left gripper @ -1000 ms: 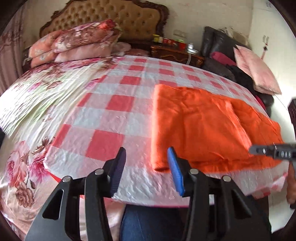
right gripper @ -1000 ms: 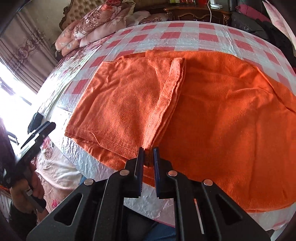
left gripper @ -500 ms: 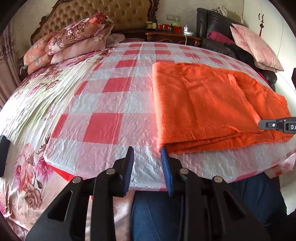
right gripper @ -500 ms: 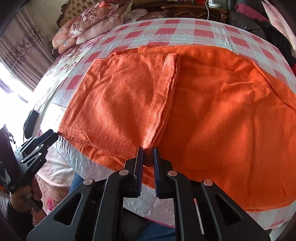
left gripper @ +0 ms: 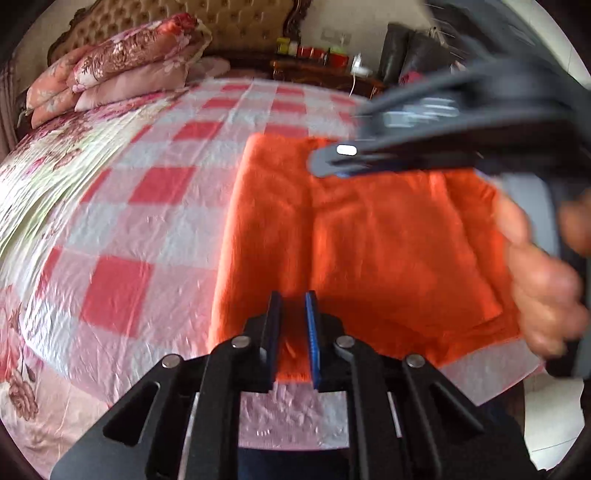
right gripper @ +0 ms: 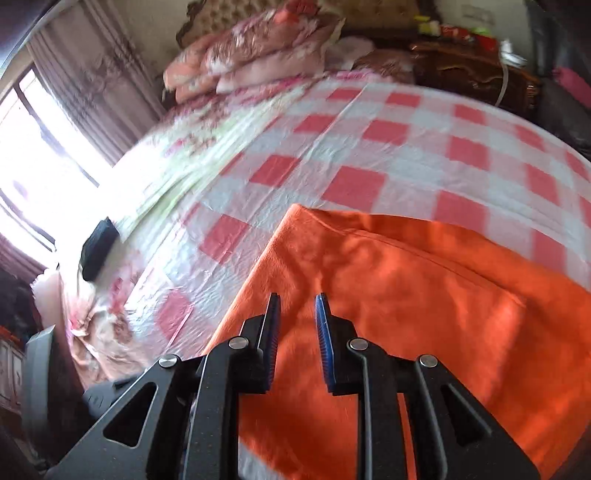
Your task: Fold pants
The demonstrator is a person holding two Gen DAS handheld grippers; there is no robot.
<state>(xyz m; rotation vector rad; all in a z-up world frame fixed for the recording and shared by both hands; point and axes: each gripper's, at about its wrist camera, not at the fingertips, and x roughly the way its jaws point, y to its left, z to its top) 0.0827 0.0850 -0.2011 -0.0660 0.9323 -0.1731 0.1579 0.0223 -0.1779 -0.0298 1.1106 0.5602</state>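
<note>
The orange pants (left gripper: pixel 369 243) lie folded on the red-and-white checked sheet (left gripper: pixel 155 192) near the bed's front edge. My left gripper (left gripper: pixel 293 306) sits at the pants' near edge, jaws a narrow gap apart with orange fabric between them; whether they pinch it is unclear. My right gripper (right gripper: pixel 297 306) hovers over the pants (right gripper: pixel 424 295) near their left edge, jaws parted and empty. The right gripper also crosses the left wrist view (left gripper: pixel 332 162), blurred, above the pants.
Floral pillows (left gripper: pixel 122 66) and a tufted headboard (left gripper: pixel 240 18) lie at the far end. A wooden nightstand (right gripper: pixel 469 70) with small items stands at the back right. A window with curtains (right gripper: pixel 44 122) is to the left. A black object (right gripper: pixel 98 247) lies on the bed's left edge.
My left gripper moved right onto the pants' near edge and narrowed its jaws. My right gripper lifted, swung left over the pants and opened from shut.
</note>
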